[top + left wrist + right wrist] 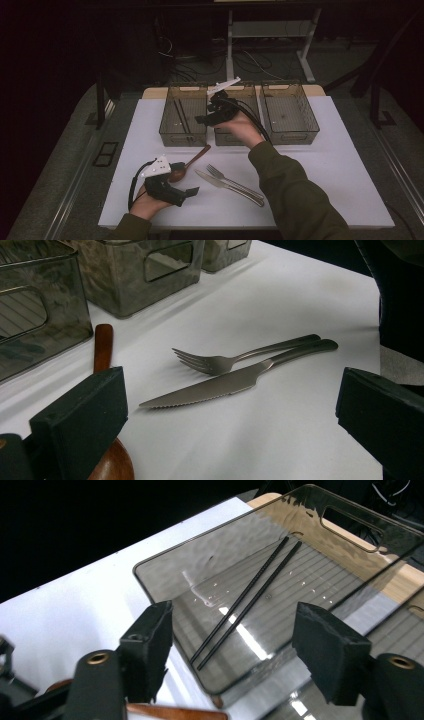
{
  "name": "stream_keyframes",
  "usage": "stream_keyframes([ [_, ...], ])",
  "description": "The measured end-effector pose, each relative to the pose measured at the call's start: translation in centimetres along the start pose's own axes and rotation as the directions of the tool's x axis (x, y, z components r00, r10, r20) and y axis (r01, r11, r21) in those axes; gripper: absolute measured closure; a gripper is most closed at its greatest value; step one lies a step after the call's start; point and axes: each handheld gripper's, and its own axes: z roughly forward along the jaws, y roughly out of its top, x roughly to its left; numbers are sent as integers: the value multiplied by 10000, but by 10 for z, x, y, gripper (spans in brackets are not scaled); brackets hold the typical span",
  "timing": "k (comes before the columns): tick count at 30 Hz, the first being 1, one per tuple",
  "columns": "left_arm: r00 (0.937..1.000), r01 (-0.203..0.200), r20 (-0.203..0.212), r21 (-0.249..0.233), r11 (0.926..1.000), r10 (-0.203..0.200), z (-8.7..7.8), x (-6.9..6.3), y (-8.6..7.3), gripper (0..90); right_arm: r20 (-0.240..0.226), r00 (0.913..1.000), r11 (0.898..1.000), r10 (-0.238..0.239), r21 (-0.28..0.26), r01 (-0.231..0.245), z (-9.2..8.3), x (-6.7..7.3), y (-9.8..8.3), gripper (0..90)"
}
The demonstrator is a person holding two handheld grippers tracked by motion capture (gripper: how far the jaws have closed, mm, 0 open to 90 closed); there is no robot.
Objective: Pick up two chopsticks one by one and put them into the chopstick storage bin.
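- Right gripper (206, 119) hangs over the left bin (183, 116) at the bench's (330, 165) far edge, jaws apart, nothing between them.
- Chopsticks (247, 600) lie flat on that bin's floor, side by side, running toward its far wall.
- Left gripper (192, 191) rests near the front-left corner of the bench, jaws wide and empty, aimed at the fork (235, 357) and knife (225, 385).
- Judged step: sorting cutlery into bins; spoon (187, 164), fork and knife are not yet binned and sit mid-bench toward the front edge.

Risks (judgement):
- Right gripper is low over the bin wall; pulling back carelessly could clip the rim and shove the light bin toward the middle bin (235, 135).
- Fork and knife touch along their handles; closing on one likely drags or flips the other.
- Both are flat, thin metal on a smooth white bench top, so the pads could skate off and leave the piece behind.
- Spoon bowl sits right by the left gripper's jaw; any sweep forward would knock it.

Materials and shapes:
- Bins: smoky translucent plastic, rectangular, ribbed floors, cut-out handles.
- Chopsticks: thin black rods, matte.
- Fork and knife: brushed steel; knife edge serrated.
- Spoon: wood, reddish brown, rounded bowl.
- Gripper pads: black foam-like blocks.
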Motion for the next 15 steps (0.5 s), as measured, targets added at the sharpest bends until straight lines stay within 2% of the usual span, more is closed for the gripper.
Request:
stream_keyframes([
  [8, 9999, 109, -109, -43, 9999, -110, -1, -2, -1, 0, -324, 9995, 9988, 26, -478, -42, -30, -3, -21, 266],
  [15, 9998, 140, -132, -28, 9999, -141, 0, -1, -1, 0, -332, 9994, 9965, 34, -829, -61, -54, -5, -49, 220],
])
